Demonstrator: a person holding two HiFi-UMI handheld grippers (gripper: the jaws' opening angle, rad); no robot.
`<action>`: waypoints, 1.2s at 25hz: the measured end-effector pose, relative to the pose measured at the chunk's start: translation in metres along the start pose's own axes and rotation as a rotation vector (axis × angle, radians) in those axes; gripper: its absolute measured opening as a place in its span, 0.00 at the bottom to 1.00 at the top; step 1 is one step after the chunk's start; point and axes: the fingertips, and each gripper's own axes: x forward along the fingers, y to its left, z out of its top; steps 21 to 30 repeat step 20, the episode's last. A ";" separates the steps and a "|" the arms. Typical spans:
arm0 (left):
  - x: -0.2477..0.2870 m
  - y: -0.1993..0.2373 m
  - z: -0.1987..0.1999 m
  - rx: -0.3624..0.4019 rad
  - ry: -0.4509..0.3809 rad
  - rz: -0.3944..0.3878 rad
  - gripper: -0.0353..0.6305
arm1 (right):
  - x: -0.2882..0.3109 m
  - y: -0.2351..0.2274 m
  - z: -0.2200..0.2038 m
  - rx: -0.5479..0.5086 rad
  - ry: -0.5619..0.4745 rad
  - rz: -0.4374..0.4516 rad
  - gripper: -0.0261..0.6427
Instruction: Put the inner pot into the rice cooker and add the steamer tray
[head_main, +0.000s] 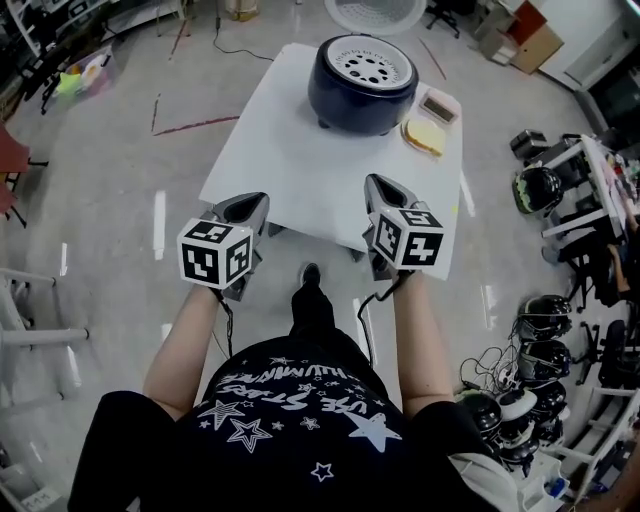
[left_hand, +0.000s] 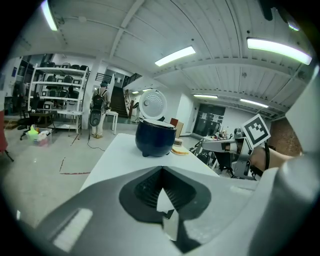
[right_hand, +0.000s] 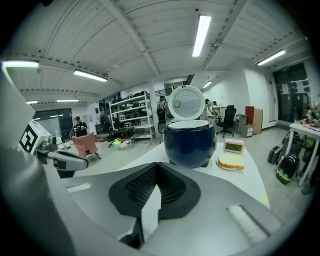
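Atop table, navy open-lidded rice cooker

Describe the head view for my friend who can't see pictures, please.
A person stands at the near edge of a white table, holding a closed, empty left gripper and right gripper out in front. At the far end sits an open dark blue rice cooker, beside a yellow bread-like slice and a small clock.

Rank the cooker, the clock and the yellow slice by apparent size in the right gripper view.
1. cooker, largest by far.
2. yellow slice and clock: nearly alike, and the slice sits nearer, so unranked.
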 end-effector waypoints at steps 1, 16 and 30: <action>-0.006 -0.002 -0.005 -0.001 0.003 0.000 0.06 | -0.007 0.003 -0.005 0.005 0.000 -0.003 0.08; -0.078 -0.037 -0.065 -0.041 0.044 -0.035 0.06 | -0.081 0.046 -0.062 0.053 0.009 -0.031 0.08; -0.095 -0.043 -0.078 -0.031 0.063 -0.050 0.06 | -0.098 0.057 -0.075 0.055 0.010 -0.034 0.08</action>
